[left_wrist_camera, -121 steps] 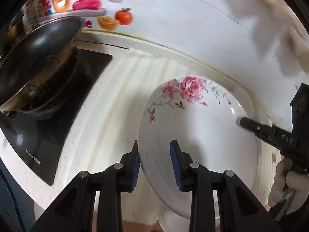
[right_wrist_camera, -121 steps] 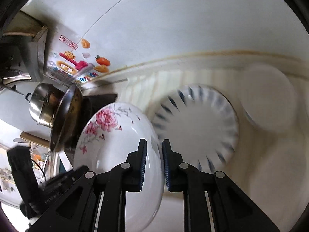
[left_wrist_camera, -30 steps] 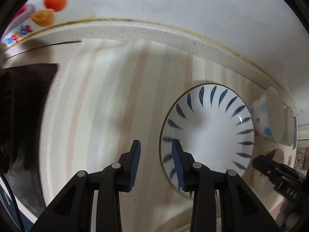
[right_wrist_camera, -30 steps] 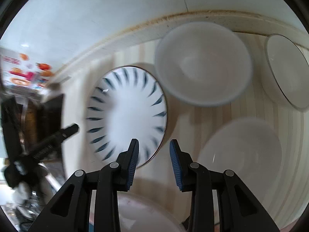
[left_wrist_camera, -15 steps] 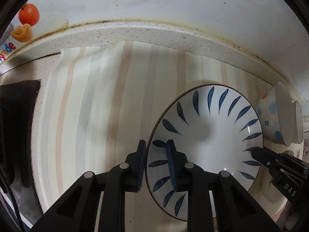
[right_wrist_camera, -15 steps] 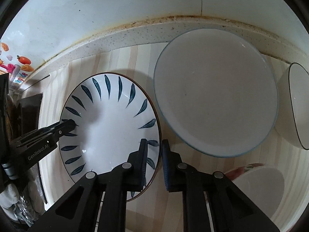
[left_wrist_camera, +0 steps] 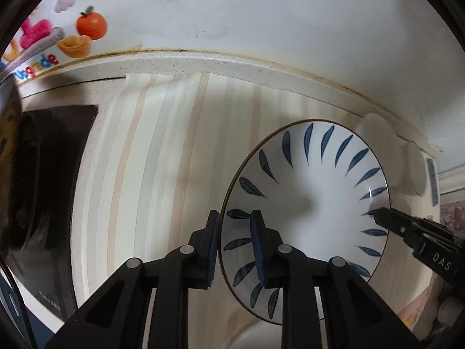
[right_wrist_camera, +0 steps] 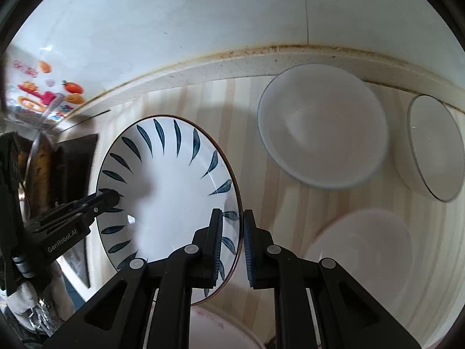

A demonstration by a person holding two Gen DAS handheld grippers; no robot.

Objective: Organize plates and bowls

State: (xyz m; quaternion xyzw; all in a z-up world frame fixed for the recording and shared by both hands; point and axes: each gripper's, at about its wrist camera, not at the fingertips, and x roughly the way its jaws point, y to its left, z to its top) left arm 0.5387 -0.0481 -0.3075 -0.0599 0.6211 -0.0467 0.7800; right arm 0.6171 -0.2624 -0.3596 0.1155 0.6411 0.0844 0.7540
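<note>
A white plate with blue leaf marks (left_wrist_camera: 308,203) is held between both grippers, lifted off the striped counter. My left gripper (left_wrist_camera: 234,244) is shut on its left rim. My right gripper (right_wrist_camera: 232,241) is shut on its right rim; the plate also shows in the right wrist view (right_wrist_camera: 168,192). The right gripper's tip shows in the left wrist view (left_wrist_camera: 386,221) at the plate's far rim. A pale bowl (right_wrist_camera: 322,128) sits behind the plate to the right.
A second bowl (right_wrist_camera: 436,148) stands at the far right, and a white dish (right_wrist_camera: 363,244) lies in front of it. Another white dish (right_wrist_camera: 221,328) lies below the plate. A black stove with a pan (left_wrist_camera: 32,180) is at the left. The backsplash wall (left_wrist_camera: 261,23) runs behind.
Both grippers closed on the blue-leaf plate's opposite rims and lifted it; the view pulled back and up from the counter. Earlier they carried the flowered plate.
</note>
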